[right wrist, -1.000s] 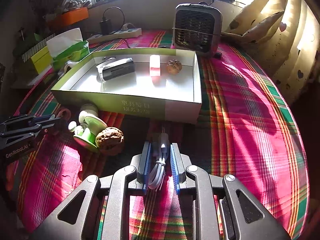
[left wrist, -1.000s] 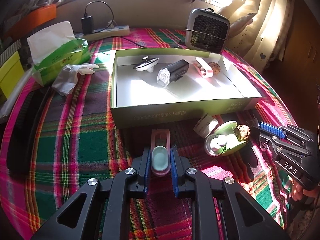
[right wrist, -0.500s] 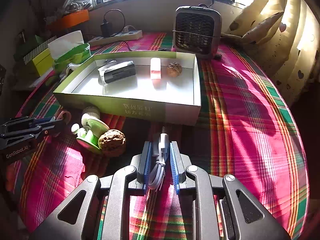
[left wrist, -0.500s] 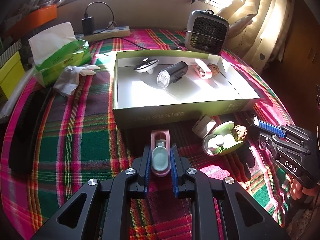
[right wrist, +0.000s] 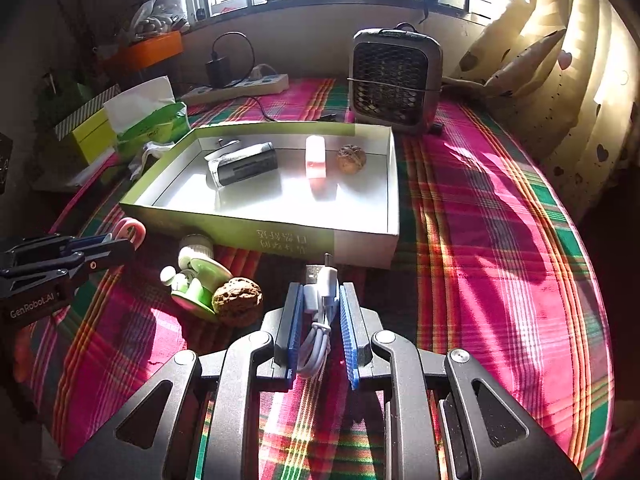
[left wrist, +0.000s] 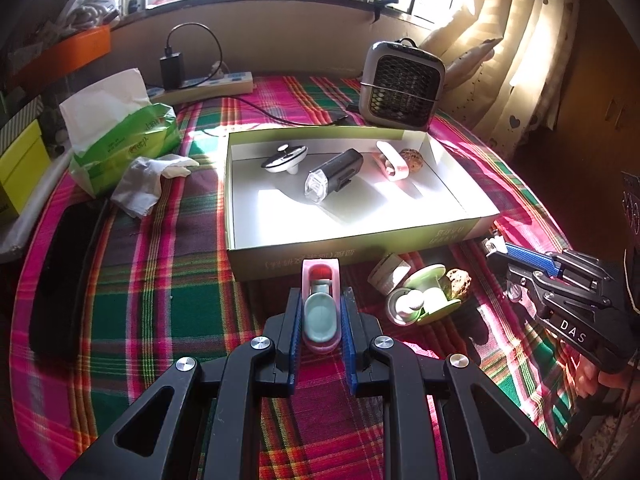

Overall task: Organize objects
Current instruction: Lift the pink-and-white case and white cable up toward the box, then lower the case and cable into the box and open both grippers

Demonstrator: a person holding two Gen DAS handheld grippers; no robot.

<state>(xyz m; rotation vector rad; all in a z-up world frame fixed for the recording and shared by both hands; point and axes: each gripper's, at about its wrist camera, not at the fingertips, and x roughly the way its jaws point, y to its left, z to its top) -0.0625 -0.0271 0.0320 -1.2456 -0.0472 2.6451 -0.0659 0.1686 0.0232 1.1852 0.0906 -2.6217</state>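
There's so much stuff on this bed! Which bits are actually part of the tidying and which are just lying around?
Part of the tidying:
- green box
- pink clip in the left gripper
- white cable in the right gripper
- green fan, loose walnut

Just lying around:
- heater
- tissue pack
- power strip

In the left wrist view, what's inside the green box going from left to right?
White suction-cup gadget → black bike light → pink clip → walnut, all lying in the green box.
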